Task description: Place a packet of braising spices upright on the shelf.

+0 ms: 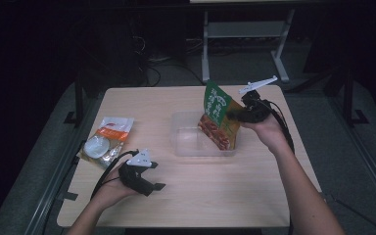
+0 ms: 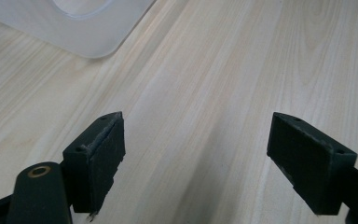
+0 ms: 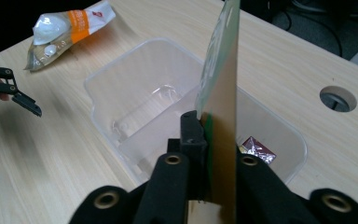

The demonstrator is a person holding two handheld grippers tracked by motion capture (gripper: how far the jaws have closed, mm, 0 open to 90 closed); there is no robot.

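Note:
My right gripper [image 1: 238,115] is shut on a green and orange snack bag [image 1: 219,117], holding it upright over the right part of a clear plastic tub [image 1: 183,147] in the middle of the table. In the right gripper view the snack bag [image 3: 221,93] stands edge-on between the jaws above the tub [image 3: 107,79], which has a small foil-wrapped piece [image 3: 257,148] in it. My left gripper [image 1: 152,183] rests low near the table's front left, open, with nothing between its pads [image 2: 102,154]. A clear packet with an orange band [image 1: 105,141] lies at the table's left.
The tub's corner [image 2: 93,37] shows ahead of the left gripper. A round cable hole [image 3: 338,98] is cut in the tabletop beyond the tub. A desk frame [image 1: 245,34] and cables stand on the floor behind the table.

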